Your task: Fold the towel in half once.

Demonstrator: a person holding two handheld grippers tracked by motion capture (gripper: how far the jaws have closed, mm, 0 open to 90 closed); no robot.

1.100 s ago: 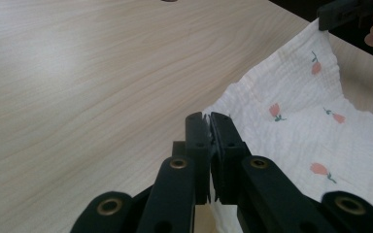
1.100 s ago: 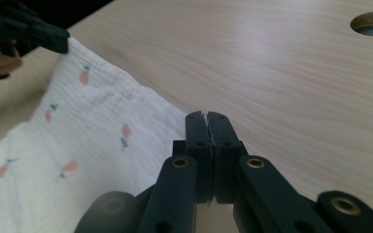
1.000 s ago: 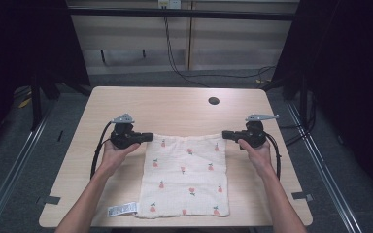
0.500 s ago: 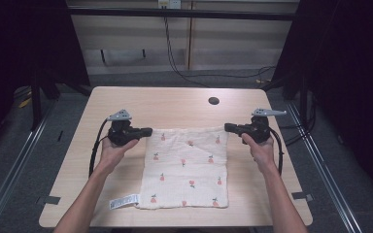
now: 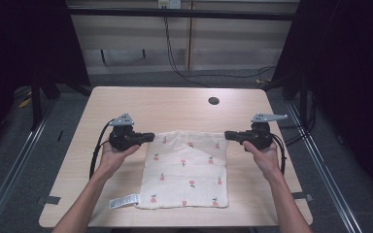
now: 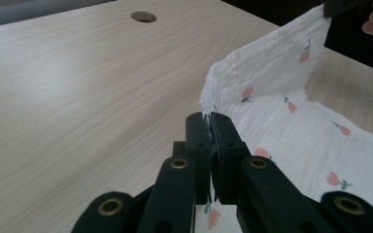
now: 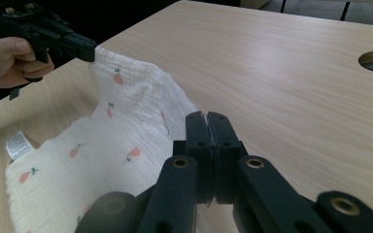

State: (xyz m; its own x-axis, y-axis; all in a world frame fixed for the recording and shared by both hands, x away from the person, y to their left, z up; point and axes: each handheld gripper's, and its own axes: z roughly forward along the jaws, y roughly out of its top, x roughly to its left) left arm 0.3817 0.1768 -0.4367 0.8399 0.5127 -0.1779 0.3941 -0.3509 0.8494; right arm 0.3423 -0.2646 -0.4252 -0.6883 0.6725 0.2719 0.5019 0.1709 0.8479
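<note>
Both grippers have risen and drawn apart since the earlier high views, and the far edge of the cloth, which then lay lower and slacker, now runs taut between them. Left gripper (image 5: 148, 137), held in the person's left hand (image 5: 111, 155), has its black fingers (image 6: 197, 141) clamped together on the far left corner of the white crinkled cotton cloth printed with small red fruit motifs (image 5: 187, 170); a sliver of fabric shows between the pads in the left gripper view. Right gripper (image 5: 228, 135), held in the right hand (image 5: 264, 155), is likewise clamped on the far right corner, its fingers (image 7: 220, 141) pressed shut with a thin edge of cloth between them. Gripping the two far corners at once keeps that edge straight and evenly tensioned, as is wanted, by judgement, for lifting the cloth to fold or respread it. From this raised edge the cloth slopes down toward the person, and its near portion lies flat on the pale wooden surface (image 5: 175, 104), near the surface's front edge. A white printed care label (image 5: 124, 201) projects from the cloth's near left corner and lies on the wood. Beyond the cloth, toward the far edge, a round dark cable hole (image 5: 213, 101) is set in the surface, well apart from the fabric. Black cables (image 5: 97, 150) trail from each gripper toward the person.
</note>
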